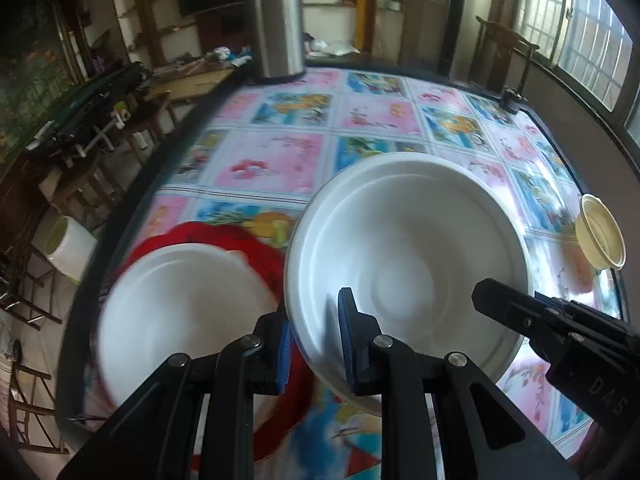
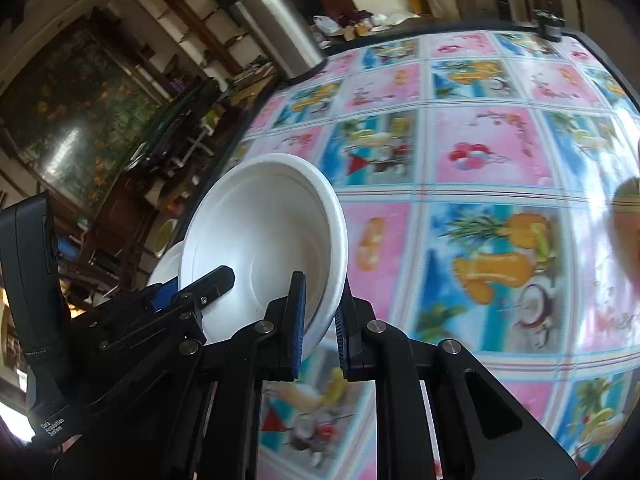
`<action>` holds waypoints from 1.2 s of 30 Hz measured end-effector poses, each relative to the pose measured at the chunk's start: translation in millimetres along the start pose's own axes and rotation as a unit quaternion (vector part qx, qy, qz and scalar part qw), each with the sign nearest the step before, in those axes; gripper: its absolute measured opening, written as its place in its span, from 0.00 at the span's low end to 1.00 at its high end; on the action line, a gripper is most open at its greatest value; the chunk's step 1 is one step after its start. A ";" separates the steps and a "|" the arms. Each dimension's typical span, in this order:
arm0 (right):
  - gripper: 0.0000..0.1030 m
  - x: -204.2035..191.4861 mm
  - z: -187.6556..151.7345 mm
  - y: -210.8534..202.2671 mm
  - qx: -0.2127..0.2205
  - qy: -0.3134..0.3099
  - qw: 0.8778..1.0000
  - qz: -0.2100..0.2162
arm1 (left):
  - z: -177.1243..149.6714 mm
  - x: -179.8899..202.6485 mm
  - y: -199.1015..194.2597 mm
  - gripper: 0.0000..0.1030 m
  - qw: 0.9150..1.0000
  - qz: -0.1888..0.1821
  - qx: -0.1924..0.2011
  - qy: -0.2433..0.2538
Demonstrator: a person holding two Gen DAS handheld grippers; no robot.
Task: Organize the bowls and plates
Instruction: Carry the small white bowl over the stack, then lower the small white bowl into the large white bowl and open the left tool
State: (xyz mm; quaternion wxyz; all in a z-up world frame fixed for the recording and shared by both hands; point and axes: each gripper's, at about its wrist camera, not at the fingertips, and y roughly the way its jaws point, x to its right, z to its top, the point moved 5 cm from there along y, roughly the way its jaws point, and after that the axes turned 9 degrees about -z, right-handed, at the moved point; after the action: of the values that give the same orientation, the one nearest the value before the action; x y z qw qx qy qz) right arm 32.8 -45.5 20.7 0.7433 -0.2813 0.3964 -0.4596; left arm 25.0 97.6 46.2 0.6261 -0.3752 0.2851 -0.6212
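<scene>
A big white bowl [image 1: 408, 264] is held above the table by both grippers. My left gripper [image 1: 316, 332] is shut on its left rim. My right gripper [image 2: 320, 320] is shut on the opposite rim; it shows in the left wrist view [image 1: 500, 300] at the right. The same bowl [image 2: 264, 248] tilts in the right wrist view. A second white bowl [image 1: 188, 312] sits at the left on a red plate [image 1: 224, 236]. A small cream bowl [image 1: 600, 232] lies at the table's right edge.
The table [image 1: 280, 152] has a colourful patterned cloth. A steel thermos [image 1: 276, 20] stands at the far edge. A small black object [image 1: 512, 100] sits at the far right corner. Chairs and a white roll [image 1: 68, 248] stand left of the table.
</scene>
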 end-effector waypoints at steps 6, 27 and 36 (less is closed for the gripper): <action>0.13 -35.9 -6.0 4.0 -0.006 -0.027 1.000 0.011 | -10.8 -29.3 -15.8 0.19 1.000 0.012 0.013 -0.020; 0.13 -116.7 -25.0 49.0 -0.046 -0.090 0.995 0.026 | -40.7 -111.4 -20.0 0.19 0.996 0.043 0.012 -0.074; 0.13 -117.4 -28.1 64.4 -0.061 -0.091 0.994 0.020 | -48.0 -119.2 -8.8 0.20 0.996 0.046 -0.004 -0.075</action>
State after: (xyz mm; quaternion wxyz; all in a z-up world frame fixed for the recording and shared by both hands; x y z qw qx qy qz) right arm 7.6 86.3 -5.7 0.7667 -0.3591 0.3597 -0.3922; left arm -27.3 210.8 13.8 0.6724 -0.4097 0.2568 -0.5603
